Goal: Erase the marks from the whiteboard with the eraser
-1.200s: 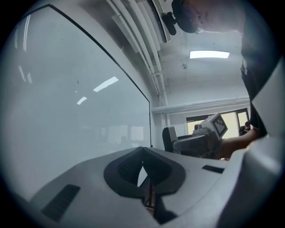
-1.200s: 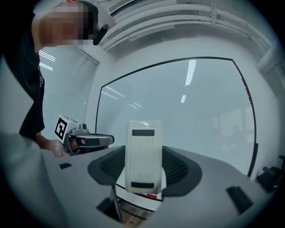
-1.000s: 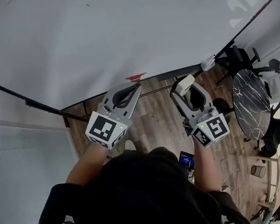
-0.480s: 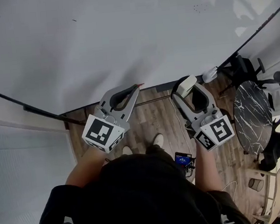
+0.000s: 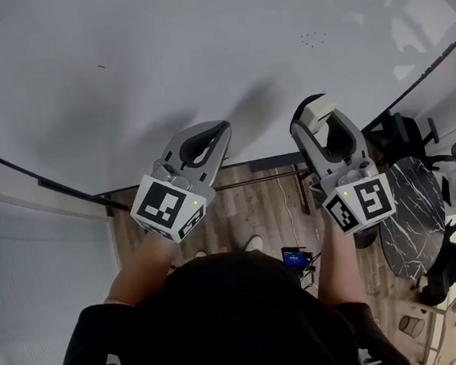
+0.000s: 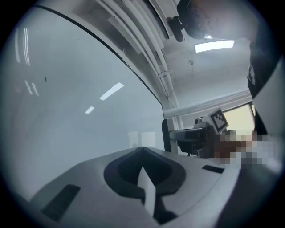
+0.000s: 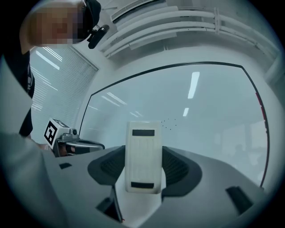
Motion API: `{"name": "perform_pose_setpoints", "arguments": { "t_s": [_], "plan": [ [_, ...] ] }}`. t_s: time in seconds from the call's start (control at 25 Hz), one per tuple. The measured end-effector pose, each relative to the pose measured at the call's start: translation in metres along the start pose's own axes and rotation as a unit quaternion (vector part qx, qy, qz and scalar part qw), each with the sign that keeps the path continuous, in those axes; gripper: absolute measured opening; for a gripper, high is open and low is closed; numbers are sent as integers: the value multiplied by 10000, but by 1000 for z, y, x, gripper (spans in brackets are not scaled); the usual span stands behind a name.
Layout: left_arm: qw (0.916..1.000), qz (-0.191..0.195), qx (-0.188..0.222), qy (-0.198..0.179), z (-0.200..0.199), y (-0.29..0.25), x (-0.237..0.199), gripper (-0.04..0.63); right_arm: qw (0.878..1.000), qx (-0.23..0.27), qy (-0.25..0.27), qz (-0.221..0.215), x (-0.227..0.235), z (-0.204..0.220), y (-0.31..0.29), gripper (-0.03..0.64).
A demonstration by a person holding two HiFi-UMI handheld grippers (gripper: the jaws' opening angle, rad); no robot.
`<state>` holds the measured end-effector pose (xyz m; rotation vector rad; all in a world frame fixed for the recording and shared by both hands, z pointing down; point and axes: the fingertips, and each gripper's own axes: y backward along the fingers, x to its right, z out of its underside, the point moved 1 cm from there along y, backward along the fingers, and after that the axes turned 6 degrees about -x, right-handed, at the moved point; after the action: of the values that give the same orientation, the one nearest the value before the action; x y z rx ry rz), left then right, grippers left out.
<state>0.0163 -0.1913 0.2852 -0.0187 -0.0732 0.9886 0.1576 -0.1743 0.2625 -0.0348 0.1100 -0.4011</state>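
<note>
Where one whiteboard (image 5: pixel 200 60) stands, right hand-held gripper (image 5: pixel 321 122) clamps one eraser (image 7: pixel 142 158).

Wood-plank floor (image 5: pixel 246 208) with 1 round dark marble table (image 5: pixel 412 216) and black office chairs (image 5: pixel 404 133) at the right.

A brown wood-plank floor (image 5: pixel 254 203) carries a round black marble table (image 5: pixel 408 224) at the right, with a black office chair (image 5: pixel 406 132) near it.

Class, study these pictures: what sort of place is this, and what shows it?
Probably an office or meeting room: a large wall-mounted whiteboard, a round marble-topped table with office chairs on a wood floor, and slatted window blinds.
</note>
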Motion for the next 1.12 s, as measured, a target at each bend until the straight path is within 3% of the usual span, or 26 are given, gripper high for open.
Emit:
{"name": "perform_pose_setpoints", "arguments": {
  "t_s": [0.52,0.88,1.12],
  "plan": [
    [9991,-327,206,-156,-43,-31,-25,5,9922,59,875,891,45,-67,-54,250],
    [9988,-392,247,-176,-45,-37,-34,5,9819,-12,1447,1222,36,-77,-84,250],
    [9983,-446,306,-199,-50,-46,-34,5,9782,26,1554,1381,39,-79,-86,250]
  ]
}}
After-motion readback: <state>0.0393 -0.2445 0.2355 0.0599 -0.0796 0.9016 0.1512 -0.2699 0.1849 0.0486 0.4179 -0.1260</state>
